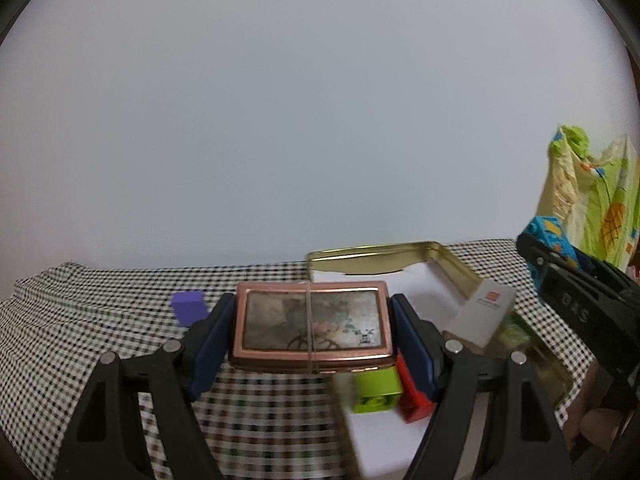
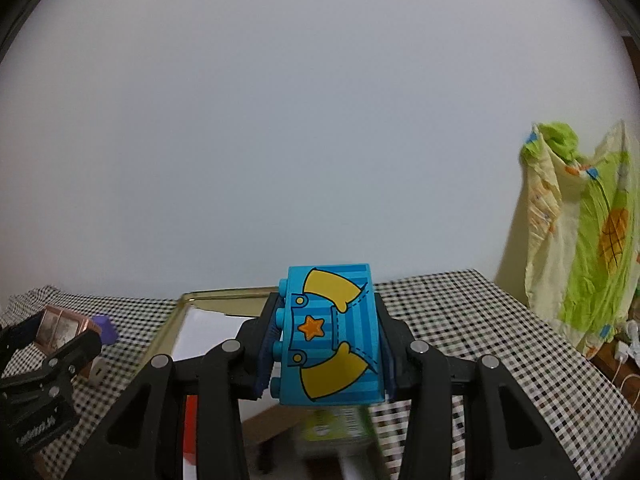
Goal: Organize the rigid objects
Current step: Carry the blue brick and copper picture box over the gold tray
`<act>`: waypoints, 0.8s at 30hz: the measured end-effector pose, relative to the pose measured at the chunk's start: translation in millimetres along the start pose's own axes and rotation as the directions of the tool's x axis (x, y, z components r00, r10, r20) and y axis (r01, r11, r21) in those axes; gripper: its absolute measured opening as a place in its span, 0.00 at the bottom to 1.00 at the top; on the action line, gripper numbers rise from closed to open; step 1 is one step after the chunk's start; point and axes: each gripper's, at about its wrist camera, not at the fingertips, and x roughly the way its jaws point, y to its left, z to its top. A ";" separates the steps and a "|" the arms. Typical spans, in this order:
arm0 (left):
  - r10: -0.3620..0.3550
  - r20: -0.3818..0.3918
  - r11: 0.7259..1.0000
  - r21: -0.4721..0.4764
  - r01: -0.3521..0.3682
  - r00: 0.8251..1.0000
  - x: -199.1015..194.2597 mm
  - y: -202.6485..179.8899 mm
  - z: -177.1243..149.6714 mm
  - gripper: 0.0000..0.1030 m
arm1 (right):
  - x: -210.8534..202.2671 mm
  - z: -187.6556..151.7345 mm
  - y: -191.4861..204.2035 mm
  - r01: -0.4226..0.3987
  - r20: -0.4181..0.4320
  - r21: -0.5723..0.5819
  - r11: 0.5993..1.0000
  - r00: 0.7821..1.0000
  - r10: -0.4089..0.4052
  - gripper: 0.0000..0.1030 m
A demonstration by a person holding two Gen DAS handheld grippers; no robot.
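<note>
From the left wrist, a pink case [image 1: 312, 325] is seen clamped in the left gripper [image 1: 313, 334], raised above the checked cloth [image 1: 100, 320] before an open tin [image 1: 452, 258]. From the right wrist, a blue block [image 2: 334, 334] is seen clamped in the right gripper [image 2: 326, 344] over that tin [image 2: 224, 296].
</note>
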 end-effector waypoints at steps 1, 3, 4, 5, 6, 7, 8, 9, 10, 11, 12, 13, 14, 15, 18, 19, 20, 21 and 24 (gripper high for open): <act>-0.010 -0.004 1.000 0.006 0.010 1.000 1.0 -4.9 -0.2 0.74 | 8.7 0.4 -6.9 0.001 -0.008 0.011 1.000 1.000 -0.001 0.43; -0.038 -0.021 0.999 0.017 0.038 0.999 4.2 -15.5 -1.3 0.74 | 17.6 -0.6 -21.8 0.005 -0.024 0.023 1.000 1.000 -0.004 0.43; -0.047 -0.027 0.999 0.023 0.048 0.999 4.9 -19.1 -2.1 0.74 | 19.1 -3.9 -23.4 0.007 -0.031 0.022 1.000 1.000 -0.006 0.43; -0.057 -0.036 0.998 0.029 0.058 0.998 5.3 -22.8 -2.7 0.74 | 21.3 -4.6 -23.7 0.008 -0.039 0.019 1.000 0.999 -0.008 0.43; -0.065 -0.044 0.997 0.034 0.066 0.997 6.3 -26.6 -4.2 0.74 | 23.6 -5.9 -25.4 0.007 -0.046 0.017 1.000 0.999 -0.007 0.43; -0.069 -0.049 0.997 0.037 0.071 0.996 6.4 -28.5 -5.5 0.74 | 25.4 -5.8 -25.8 0.003 -0.054 0.015 1.000 0.999 -0.002 0.43; -0.073 -0.054 0.996 0.042 0.075 0.996 7.2 -31.0 -7.3 0.74 | 27.5 -6.6 -26.1 -0.002 -0.061 0.013 1.000 0.998 0.003 0.43; -0.075 -0.056 0.996 0.045 0.078 0.996 6.7 -32.5 -8.7 0.74 | 29.2 -6.9 -24.3 -0.008 -0.070 0.010 1.000 0.998 0.008 0.43; -0.078 -0.058 0.996 0.050 0.081 0.995 7.0 -34.1 -11.1 0.74 | 27.3 -8.7 -18.9 -0.013 -0.077 0.006 1.000 0.997 0.013 0.43; -0.078 -0.061 0.995 0.055 0.082 0.995 8.3 -35.5 -14.0 0.74 | 28.4 -9.8 -16.2 -0.018 -0.086 -0.003 1.000 0.996 0.017 0.43; -0.078 -0.064 0.995 0.059 0.082 0.995 7.5 -35.8 -15.5 0.74 | 26.3 -11.5 -11.1 -0.019 -0.092 -0.010 1.000 0.996 0.018 0.43; -0.078 -0.068 0.995 0.060 0.082 0.995 7.6 -34.7 -17.0 0.74 | 27.8 -12.0 -11.2 -0.020 -0.097 -0.015 1.000 0.995 0.018 0.43; -0.086 -0.072 0.994 0.063 0.090 0.994 8.5 -35.0 -18.4 0.74 | 28.2 -12.4 -10.0 -0.022 -0.103 -0.018 1.000 0.994 0.020 0.43; -0.088 -0.077 0.993 0.066 0.093 0.993 11.0 -38.5 -17.5 0.74 | 29.0 -12.8 -8.9 -0.025 -0.113 -0.019 1.000 0.993 0.023 0.43; -0.083 -0.089 0.993 0.080 0.091 0.993 14.7 -40.1 -19.9 0.74 | 34.0 -15.5 -7.3 -0.026 -0.154 -0.013 1.000 0.988 0.023 0.43; -0.081 -0.093 0.993 0.083 0.088 0.992 16.1 -40.2 -20.6 0.74 | 35.7 -17.3 -7.3 -0.029 -0.166 -0.009 1.000 0.986 0.027 0.43; -0.078 -0.099 0.993 0.084 0.086 0.992 17.6 -40.0 -21.1 0.74 | 37.5 -18.1 -7.4 -0.034 -0.178 -0.004 0.999 0.984 0.033 0.43; -0.077 -0.104 0.993 0.085 0.086 0.992 19.5 -40.5 -21.1 0.74 | 38.0 -19.5 -5.7 -0.039 -0.188 -0.002 0.999 0.981 0.038 0.43; -0.075 -0.117 0.993 0.084 0.085 0.990 22.7 -40.0 -22.0 0.74 | 42.5 -21.9 -4.5 -0.040 -0.209 -0.013 0.999 0.977 0.037 0.43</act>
